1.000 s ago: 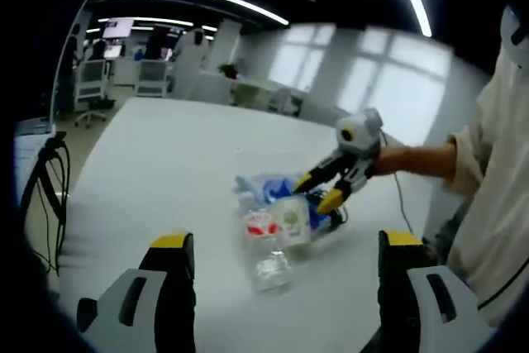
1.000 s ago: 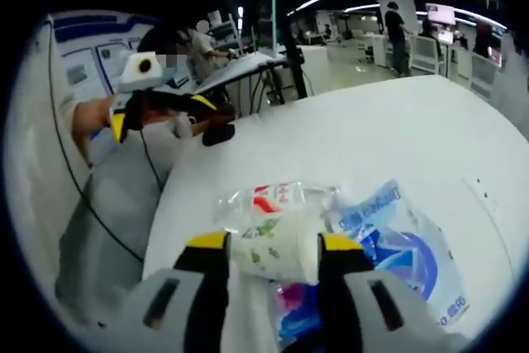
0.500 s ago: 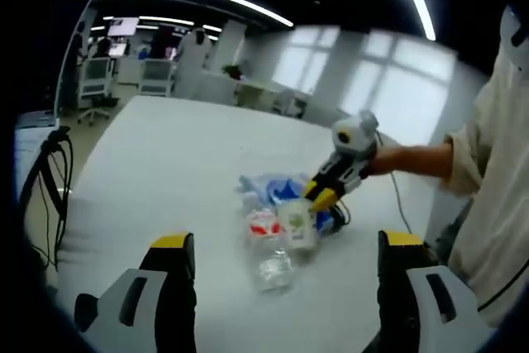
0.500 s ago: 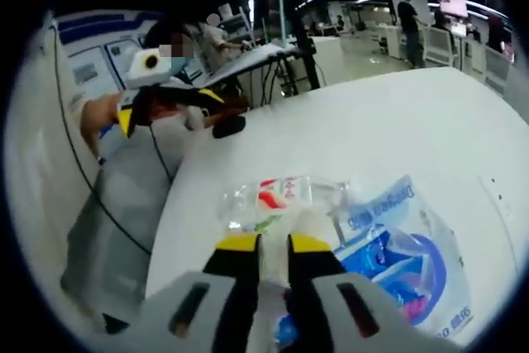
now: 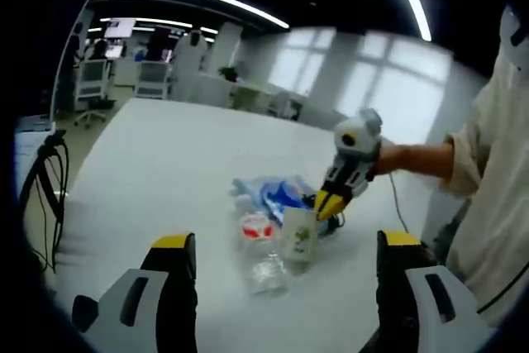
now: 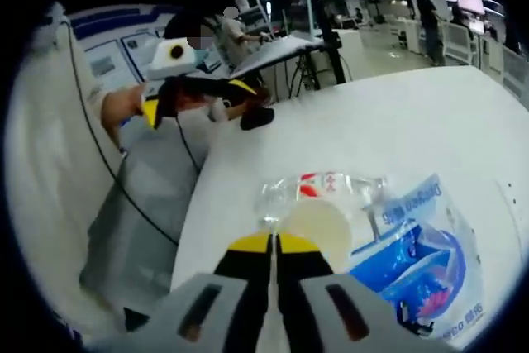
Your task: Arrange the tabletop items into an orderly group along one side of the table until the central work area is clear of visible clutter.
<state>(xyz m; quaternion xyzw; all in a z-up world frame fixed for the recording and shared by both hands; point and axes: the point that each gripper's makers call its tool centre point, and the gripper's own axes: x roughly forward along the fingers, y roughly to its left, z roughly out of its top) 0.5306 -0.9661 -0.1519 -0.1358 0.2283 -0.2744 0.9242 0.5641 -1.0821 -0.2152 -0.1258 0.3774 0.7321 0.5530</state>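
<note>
Here, on a white table (image 5: 165, 163) in an open-plan room, the clutter sits in one tight cluster: a small white cup (image 5: 301, 233) printed with green leaves, a clear plastic bottle (image 5: 263, 247) with a red label lying on its side, and a blue-and-clear plastic bag (image 5: 277, 190) behind them. In the left gripper view the right gripper (image 5: 329, 202) reaches in from the right, its yellow tips pressed together at the cup's upper rim; whether they pinch the rim wall or merely touch it cannot be told from that angle. In the right gripper view the right gripper (image 6: 274, 243) shows its jaws clenched with no gap between them, their tips meeting the near edge of the cup (image 6: 318, 233), whose open mouth tilts towards the camera. The bottle (image 6: 322, 192) lies crosswise just beyond the cup, its long axis running left to right across the jaws, and the bag (image 6: 417, 250) spreads off to the right. The left gripper (image 5: 281, 287) hangs back near the table's edge with jaws spread wide and nothing between them; the cluster lies straight ahead of it, near but apart. The right gripper looks the nearer hand for the cup, while the bottle lies broadside to the left jaws, probably suiting a grasp across its waist
</note>
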